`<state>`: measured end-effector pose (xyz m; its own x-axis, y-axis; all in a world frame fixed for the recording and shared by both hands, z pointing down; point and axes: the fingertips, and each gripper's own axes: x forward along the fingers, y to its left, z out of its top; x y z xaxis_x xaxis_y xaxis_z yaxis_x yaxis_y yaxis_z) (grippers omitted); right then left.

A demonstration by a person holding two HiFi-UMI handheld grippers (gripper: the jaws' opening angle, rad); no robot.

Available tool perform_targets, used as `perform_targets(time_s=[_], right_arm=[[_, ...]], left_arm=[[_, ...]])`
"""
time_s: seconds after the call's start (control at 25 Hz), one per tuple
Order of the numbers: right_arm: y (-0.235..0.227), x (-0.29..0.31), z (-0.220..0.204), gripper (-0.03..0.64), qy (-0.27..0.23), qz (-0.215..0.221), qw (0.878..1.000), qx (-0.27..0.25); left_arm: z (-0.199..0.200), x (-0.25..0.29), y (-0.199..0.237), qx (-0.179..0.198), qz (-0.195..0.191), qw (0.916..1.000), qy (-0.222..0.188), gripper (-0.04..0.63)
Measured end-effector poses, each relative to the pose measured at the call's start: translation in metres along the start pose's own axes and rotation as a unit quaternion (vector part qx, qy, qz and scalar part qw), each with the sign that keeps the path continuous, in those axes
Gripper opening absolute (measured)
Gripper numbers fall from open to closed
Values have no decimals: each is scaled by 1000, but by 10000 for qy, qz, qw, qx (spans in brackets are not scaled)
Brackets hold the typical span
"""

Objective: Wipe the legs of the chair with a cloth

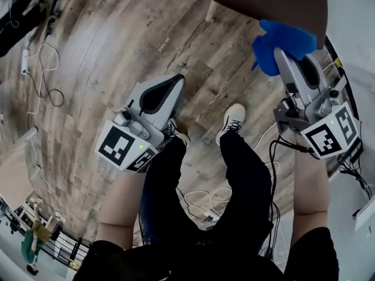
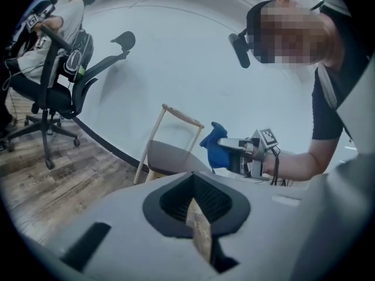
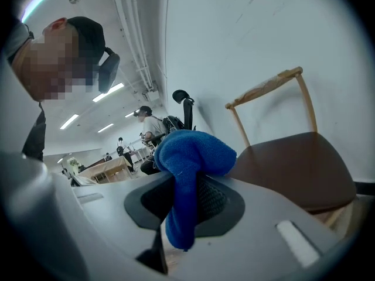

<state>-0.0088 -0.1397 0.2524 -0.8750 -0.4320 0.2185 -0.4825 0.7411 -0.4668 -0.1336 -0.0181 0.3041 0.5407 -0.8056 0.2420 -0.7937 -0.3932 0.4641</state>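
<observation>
A wooden chair with a brown seat [image 1: 269,2] stands at the top right of the head view, one pale leg [image 1: 209,12] showing under it. My right gripper [image 1: 282,56] is shut on a blue cloth [image 1: 281,40], held just below the seat's edge. In the right gripper view the cloth [image 3: 190,157] bulges out of the jaws, with the seat [image 3: 293,163] and backrest [image 3: 266,86] behind it. My left gripper [image 1: 174,82] hangs over the floor left of the chair, shut and holding nothing. From it I see the chair [image 2: 170,157], its leg [image 2: 146,148] and the cloth [image 2: 212,148].
The person's shoes [image 1: 231,120] stand on the wood floor [image 1: 117,45] between the grippers. Cables [image 1: 44,81] lie at the left, more of them [image 1: 205,201] near the feet. A black office chair [image 2: 53,92] with someone seated stands further off by the white wall [image 2: 187,51].
</observation>
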Motion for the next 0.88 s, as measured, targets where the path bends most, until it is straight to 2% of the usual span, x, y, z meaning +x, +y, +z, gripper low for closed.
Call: perform_targets(time_s=[0.24, 0.32, 0.4, 0.48, 0.68, 0.88], right_arm=[[-39, 40, -64, 87, 184, 147, 9994, -264], [-54, 49, -84, 86, 232, 218, 9990, -299], [-70, 57, -103, 86, 289, 239, 9988, -300], [-86, 77, -118, 87, 336, 261, 9986, -324], [-115, 116, -148, 87, 351, 248, 9985, -347], [-128, 137, -165, 87, 280, 416, 9963, -699]], left_arm=[[-50, 28, 38, -212, -27, 9993, -322, 5], [-69, 41, 37, -258, -178, 9990, -312, 5], [-82, 55, 34, -123, -516, 9985, -160, 5], [-79, 67, 47, 75, -728, 9971, -185, 5], [-76, 91, 82, 408, -790, 9957, -271, 5], [-69, 106, 94, 751, -887, 9926, -357, 5]])
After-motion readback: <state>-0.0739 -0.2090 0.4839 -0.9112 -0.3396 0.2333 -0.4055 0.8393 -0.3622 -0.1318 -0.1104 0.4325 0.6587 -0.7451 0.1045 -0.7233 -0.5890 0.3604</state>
